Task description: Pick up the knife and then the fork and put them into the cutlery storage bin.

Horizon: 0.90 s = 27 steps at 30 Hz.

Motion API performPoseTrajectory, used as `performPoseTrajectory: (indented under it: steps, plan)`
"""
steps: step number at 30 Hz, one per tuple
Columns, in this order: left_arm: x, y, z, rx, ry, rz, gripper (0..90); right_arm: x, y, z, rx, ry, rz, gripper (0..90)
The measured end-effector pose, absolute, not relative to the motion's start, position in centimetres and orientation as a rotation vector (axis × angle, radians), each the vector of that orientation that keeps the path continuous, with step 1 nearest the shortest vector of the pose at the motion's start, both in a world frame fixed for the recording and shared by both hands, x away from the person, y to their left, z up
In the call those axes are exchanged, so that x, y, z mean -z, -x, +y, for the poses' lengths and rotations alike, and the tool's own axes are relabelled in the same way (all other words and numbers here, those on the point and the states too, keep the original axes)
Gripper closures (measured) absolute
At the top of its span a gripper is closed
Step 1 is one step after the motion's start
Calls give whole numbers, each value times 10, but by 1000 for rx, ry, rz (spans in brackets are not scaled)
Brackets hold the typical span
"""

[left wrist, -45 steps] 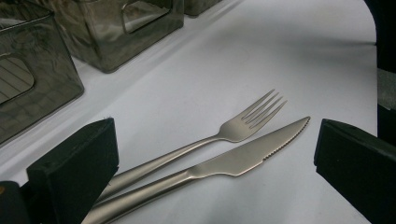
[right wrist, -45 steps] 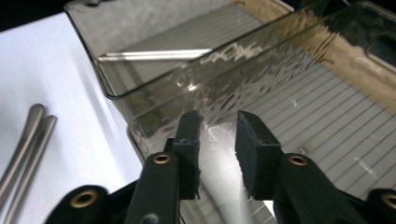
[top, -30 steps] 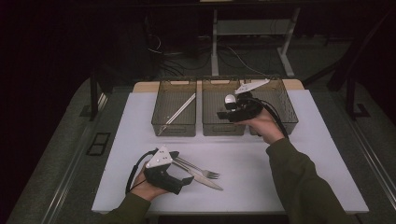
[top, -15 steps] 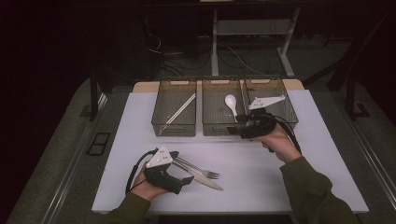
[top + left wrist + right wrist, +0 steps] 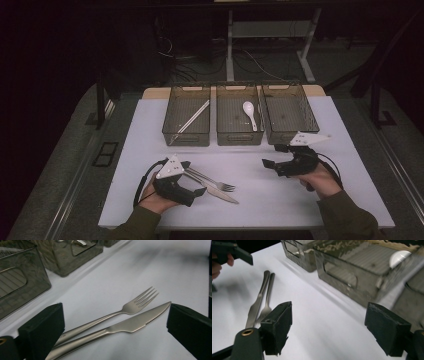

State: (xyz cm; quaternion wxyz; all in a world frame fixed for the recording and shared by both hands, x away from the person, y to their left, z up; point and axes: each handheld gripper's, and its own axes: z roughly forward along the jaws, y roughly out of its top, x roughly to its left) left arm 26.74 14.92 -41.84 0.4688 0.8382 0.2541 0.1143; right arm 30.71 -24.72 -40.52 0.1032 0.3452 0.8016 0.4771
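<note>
A steel fork [image 5: 215, 181] and a steel knife [image 5: 220, 194] lie side by side on the white table [image 5: 250, 210], near its front left. My left gripper [image 5: 195, 179] rests over their handles, open. In the left gripper view the fork [image 5: 135, 306] and knife [image 5: 135, 323] lie between its wide jaws, untouched by the pads. My right gripper [image 5: 271, 156] hovers low at the front right, pointing left. Its jaws have just been opening and nothing is between them [image 5: 332, 330]. A white spoon [image 5: 249, 114] lies in the middle bin [image 5: 239, 137].
Three clear bins stand in a row at the back of the table. The left bin [image 5: 186, 135] holds chopsticks [image 5: 192, 117]. The right bin [image 5: 290, 130] shows nothing inside. In the right gripper view the bins' front walls [image 5: 352, 282] are close ahead.
The right gripper has drawn back from over the middle bin toward the front right of the table and sunk lower, with its jaws wider. The spoon stays in the bin. The left gripper is still.
</note>
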Motion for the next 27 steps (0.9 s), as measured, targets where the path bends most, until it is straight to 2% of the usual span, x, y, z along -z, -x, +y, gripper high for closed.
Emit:
performPoseTrajectory:
  steps: [4,7,15,21,23,27]
  plan:
    - [416,-270,153,-301,-2057,638,96,415,-293,-262,-1393,-1049,2341,202]
    - [414,-274,155,-324,-2072,661,183,421,-283,-273,-1384,-1074,2336,197]
    - [414,-293,165,-353,-2115,718,609,429,-259,-286,-1380,-1077,2344,197]
    - [423,-313,172,-374,-2194,785,842,430,-252,-291,-1394,-1080,2343,197]
    - [425,-319,175,-392,-2214,815,886,431,-252,-292,-1391,-1085,2343,197]
    - [432,-327,186,-384,-2242,851,890,431,-253,-291,-1388,-1081,2347,197]
